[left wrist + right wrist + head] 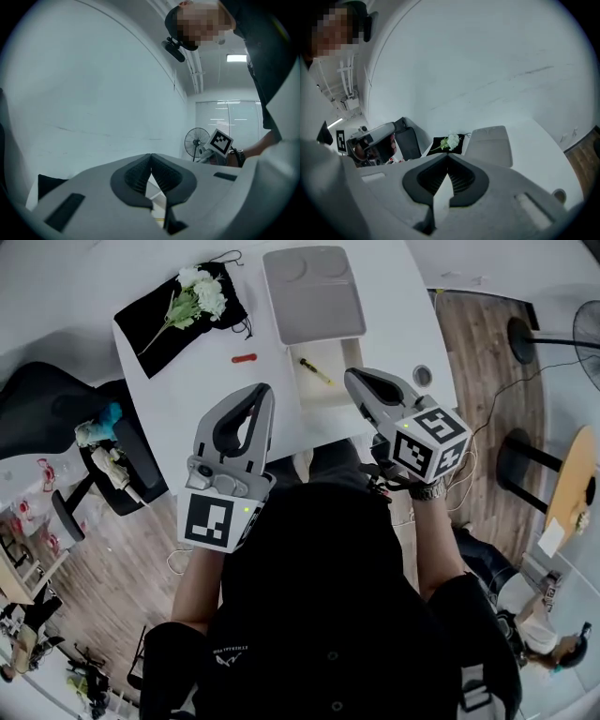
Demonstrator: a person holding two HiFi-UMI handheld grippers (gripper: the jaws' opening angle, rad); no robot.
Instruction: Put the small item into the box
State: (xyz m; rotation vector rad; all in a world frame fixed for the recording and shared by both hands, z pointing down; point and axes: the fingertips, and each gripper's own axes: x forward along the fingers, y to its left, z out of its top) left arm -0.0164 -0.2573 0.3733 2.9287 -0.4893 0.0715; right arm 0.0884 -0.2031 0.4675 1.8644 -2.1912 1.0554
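Observation:
A small red item [244,358] lies on the white table [187,399], left of an open white box [339,390]. A thin yellow item [315,370] rests inside the box, whose grey lid [309,292] is folded back behind it. My left gripper [265,390] is held over the table's near edge, below the red item, jaws shut and empty. My right gripper [352,379] hovers at the box's near right corner, also shut on nothing. In the right gripper view the lid [490,145] shows past the closed tips [448,156]. The left gripper view looks up past its closed tips [151,154].
A black pouch [159,334] with white flowers [197,292] lies at the table's far left corner. A dark office chair [56,427] stands to the left, and a standing fan [572,334] and a round wooden table [574,479] to the right. A cable hole [423,376] sits near the box.

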